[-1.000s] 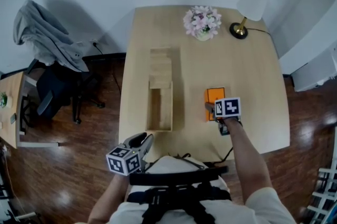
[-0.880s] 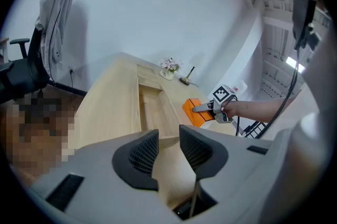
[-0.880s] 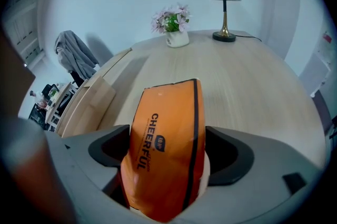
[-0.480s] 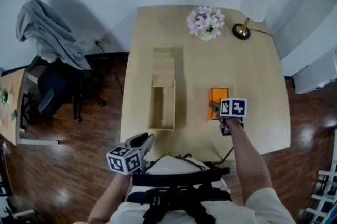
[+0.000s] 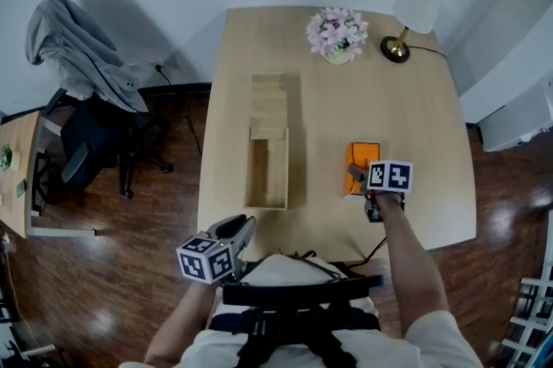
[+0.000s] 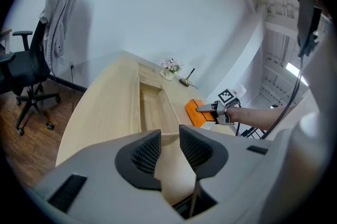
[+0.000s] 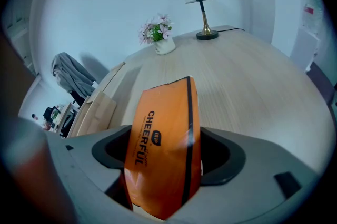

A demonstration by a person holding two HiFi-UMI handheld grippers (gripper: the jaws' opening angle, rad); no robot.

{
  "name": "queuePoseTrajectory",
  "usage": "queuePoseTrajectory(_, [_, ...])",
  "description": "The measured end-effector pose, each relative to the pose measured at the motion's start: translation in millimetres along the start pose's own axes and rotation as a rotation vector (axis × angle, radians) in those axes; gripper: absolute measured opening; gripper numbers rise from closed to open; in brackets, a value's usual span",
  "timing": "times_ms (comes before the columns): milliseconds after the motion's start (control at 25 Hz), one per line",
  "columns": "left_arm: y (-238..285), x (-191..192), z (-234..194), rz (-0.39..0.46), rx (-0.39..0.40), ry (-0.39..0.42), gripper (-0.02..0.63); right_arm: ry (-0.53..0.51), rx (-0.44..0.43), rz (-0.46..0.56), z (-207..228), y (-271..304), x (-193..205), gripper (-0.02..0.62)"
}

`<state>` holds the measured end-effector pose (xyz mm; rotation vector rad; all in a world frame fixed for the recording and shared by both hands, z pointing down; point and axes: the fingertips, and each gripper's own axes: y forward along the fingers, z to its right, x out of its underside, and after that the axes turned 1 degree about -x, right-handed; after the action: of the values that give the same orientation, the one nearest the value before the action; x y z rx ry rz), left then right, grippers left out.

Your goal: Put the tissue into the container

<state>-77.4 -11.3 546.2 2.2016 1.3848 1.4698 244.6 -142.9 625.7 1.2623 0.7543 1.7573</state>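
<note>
An orange tissue pack (image 5: 362,159) lies on the light wooden table (image 5: 415,124), right of a long open wooden container (image 5: 251,176). My right gripper (image 5: 356,176) is at the pack's near end. In the right gripper view the pack (image 7: 163,128) fills the gap between the jaws, which have just been closing, and both pads touch it. My left gripper (image 5: 242,229) hovers at the table's near edge. Its jaws (image 6: 169,152) stand a little apart with nothing between them. From the left gripper view the container (image 6: 152,104) and the pack (image 6: 192,112) lie ahead.
A vase of pink flowers (image 5: 336,36) and a brass lamp (image 5: 402,29) stand at the table's far end. A black chair draped with a grey garment (image 5: 82,55) stands on the wooden floor to the left. The container's far half (image 5: 268,103) holds stepped wooden pieces.
The right gripper has shifted slightly and rolled a little at the pack. The left gripper and the container have not moved.
</note>
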Motion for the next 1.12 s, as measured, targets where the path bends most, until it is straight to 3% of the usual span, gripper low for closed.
queuePoseTrajectory(480, [0, 1, -4, -0.014, 0.011, 0.003, 0.112, 0.015, -0.025, 0.050, -17, -19, -6, 0.388])
queuePoseTrajectory(1120, [-8, -1, -25, -0.025, 0.037, 0.000, 0.112, -0.039, -0.072, 0.085, -85, -28, -19, 0.387])
